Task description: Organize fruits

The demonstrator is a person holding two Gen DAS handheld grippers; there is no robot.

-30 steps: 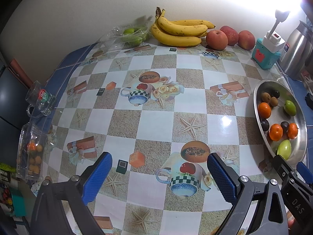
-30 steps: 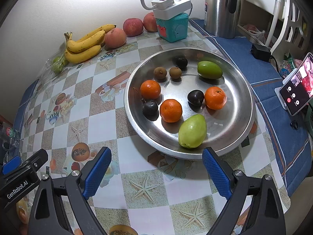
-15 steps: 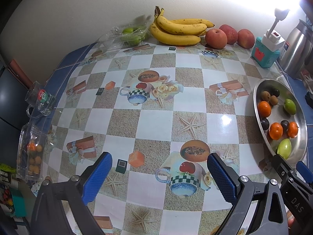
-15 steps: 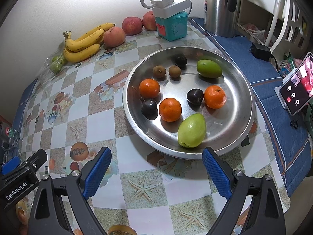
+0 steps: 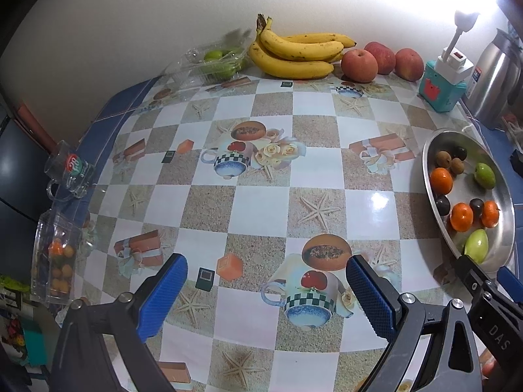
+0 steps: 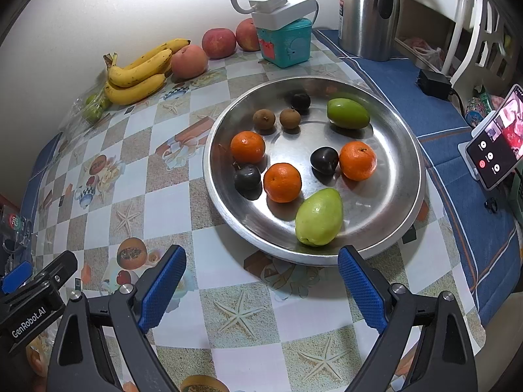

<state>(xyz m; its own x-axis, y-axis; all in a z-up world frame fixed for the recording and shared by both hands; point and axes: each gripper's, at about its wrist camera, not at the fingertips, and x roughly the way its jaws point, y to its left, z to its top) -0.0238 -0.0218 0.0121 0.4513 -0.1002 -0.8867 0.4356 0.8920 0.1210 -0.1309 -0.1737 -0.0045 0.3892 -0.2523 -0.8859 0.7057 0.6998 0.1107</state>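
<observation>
Both blue-padded grippers, left (image 5: 266,289) and right (image 6: 261,285), hover spread and empty near the round steel tray (image 6: 385,228) holding mixed oranges (image 6: 282,182), plums and green mangoes; sorting stage unclear.

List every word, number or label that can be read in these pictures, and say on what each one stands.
"GenRobot.AI": on the left hand-held gripper, seen from the right wrist.
"DAS": on the right hand-held gripper, seen from the left wrist.
"20": on the round label of the glass mug; the small print below is blurred.
Kettle label: too small to read.
Phone screen: icons only, no readable words.
</observation>
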